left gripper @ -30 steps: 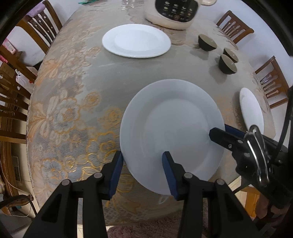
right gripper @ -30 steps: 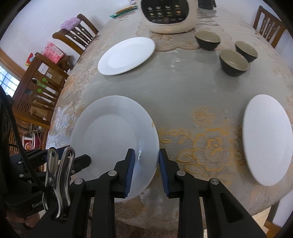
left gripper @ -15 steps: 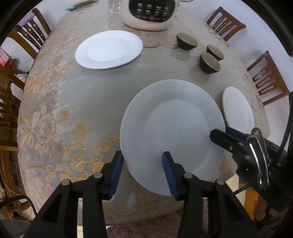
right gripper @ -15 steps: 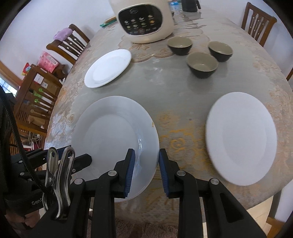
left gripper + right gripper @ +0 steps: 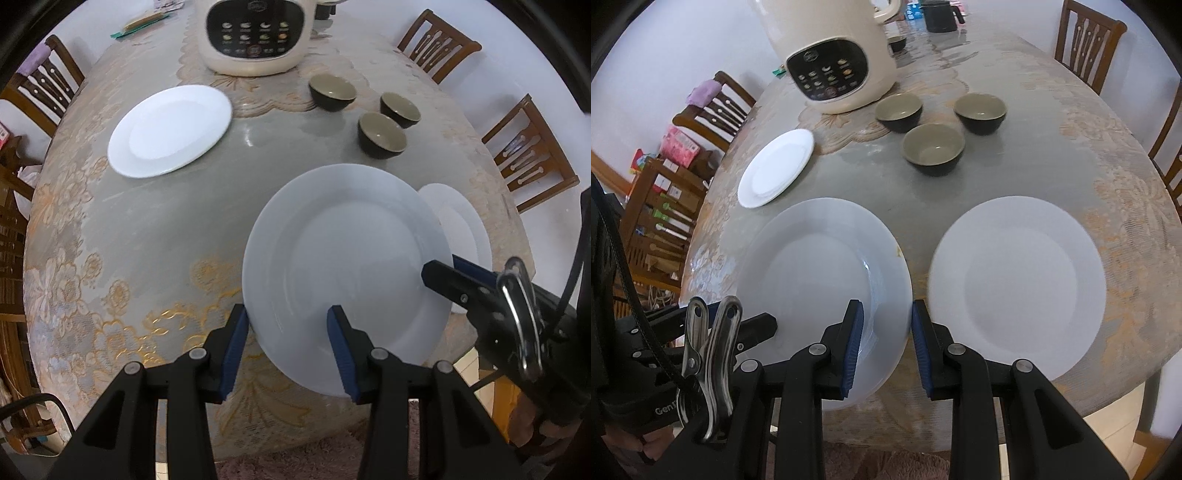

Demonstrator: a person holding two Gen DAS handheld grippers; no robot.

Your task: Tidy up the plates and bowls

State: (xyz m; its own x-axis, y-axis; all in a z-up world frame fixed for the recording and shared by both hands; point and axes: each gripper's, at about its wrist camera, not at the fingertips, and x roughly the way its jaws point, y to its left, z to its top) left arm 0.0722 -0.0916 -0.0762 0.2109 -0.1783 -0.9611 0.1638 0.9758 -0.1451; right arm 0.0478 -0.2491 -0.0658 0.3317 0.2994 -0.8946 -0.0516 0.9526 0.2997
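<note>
A large white plate (image 5: 347,273) hangs above the table, held between both grippers. My left gripper (image 5: 288,332) is shut on its near left rim, and my right gripper (image 5: 886,321) is shut on its right rim (image 5: 901,295). Each gripper shows in the other's view: the right gripper (image 5: 443,273) and the left gripper (image 5: 764,325). A second white plate (image 5: 1015,288) lies on the table just right of the held one, partly hidden behind it in the left wrist view (image 5: 461,229). A third plate (image 5: 170,129) lies far left. Three dark bowls (image 5: 932,147) (image 5: 899,110) (image 5: 980,110) stand beyond.
A cream rice cooker (image 5: 834,62) stands at the back of the lace-covered table (image 5: 129,240). Wooden chairs (image 5: 532,147) ring the table, and a wooden shelf (image 5: 657,221) stands at the left. The table's front edge runs just under the grippers.
Both grippers have carried the held plate to the right across the table. The plate on the right now lies close beside it, and the bowls and cooker have come nearer the middle.
</note>
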